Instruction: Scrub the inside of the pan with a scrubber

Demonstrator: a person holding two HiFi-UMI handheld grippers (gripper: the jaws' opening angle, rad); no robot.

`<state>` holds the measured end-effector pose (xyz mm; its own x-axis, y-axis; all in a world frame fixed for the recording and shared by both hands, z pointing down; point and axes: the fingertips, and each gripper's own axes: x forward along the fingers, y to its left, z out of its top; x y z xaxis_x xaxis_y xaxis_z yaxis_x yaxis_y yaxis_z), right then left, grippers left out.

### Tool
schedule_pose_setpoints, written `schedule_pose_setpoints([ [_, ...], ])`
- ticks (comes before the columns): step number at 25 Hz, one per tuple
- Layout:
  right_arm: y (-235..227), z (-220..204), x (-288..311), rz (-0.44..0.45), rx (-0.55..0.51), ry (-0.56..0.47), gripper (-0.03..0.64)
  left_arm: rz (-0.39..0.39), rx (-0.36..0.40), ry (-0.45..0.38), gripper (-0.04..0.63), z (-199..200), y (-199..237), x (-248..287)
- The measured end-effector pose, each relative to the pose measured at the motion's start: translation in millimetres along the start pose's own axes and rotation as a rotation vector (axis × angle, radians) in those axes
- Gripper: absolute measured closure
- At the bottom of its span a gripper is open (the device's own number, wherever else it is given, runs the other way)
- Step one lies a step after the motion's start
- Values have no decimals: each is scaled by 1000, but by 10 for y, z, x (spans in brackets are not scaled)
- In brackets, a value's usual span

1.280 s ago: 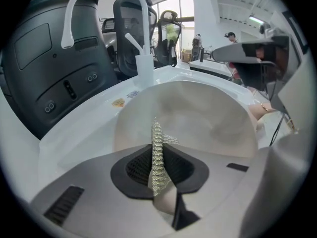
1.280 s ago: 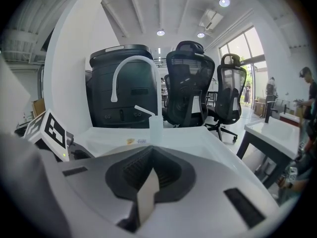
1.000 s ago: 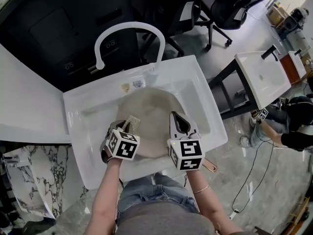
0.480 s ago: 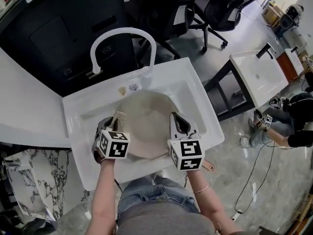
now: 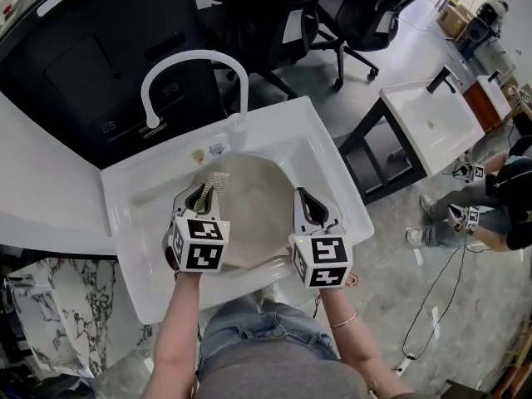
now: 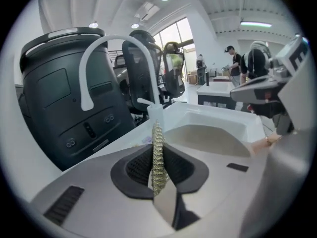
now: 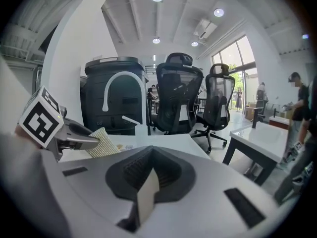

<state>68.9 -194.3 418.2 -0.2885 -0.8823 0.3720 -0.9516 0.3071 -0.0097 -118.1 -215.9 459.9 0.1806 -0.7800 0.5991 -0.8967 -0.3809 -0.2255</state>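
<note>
Left gripper (image 5: 202,198) pinches a gold wire-mesh scrubber (image 5: 216,181), likely light and springy, by one edge over the round beige pan (image 5: 259,202); right gripper (image 5: 312,212) is closed, empty.

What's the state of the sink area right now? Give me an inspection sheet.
Surface: white sink, tap arching over it.
Job's things: pan lying in the sink; scrubber over it, contact unclear.
Clutter: small bits on the ledge by the tap.
Grippers: left gripper shut on the scrubber; right gripper shut, empty.
Cables: black cable on the floor at right.
Surroundings: office chairs, second sink, person low on the floor.
</note>
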Motion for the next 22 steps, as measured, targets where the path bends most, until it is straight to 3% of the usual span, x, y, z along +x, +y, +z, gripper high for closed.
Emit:
schedule_pose_setpoints([
  [5, -237, -38, -90, -56, 26, 2, 607, -197, 33, -22, 528, 239, -637, 107],
  [12, -483, -109, -196, -120, 51, 12, 607, -521, -75, 6, 529, 291, -1358, 92],
  [16, -542, -164, -209, -137, 54, 28, 607, -578, -117, 35, 529, 202, -1450, 174],
  [22, -526, -205, -182, -146, 47, 48, 607, -581, -150, 70, 529, 55, -1463, 332],
])
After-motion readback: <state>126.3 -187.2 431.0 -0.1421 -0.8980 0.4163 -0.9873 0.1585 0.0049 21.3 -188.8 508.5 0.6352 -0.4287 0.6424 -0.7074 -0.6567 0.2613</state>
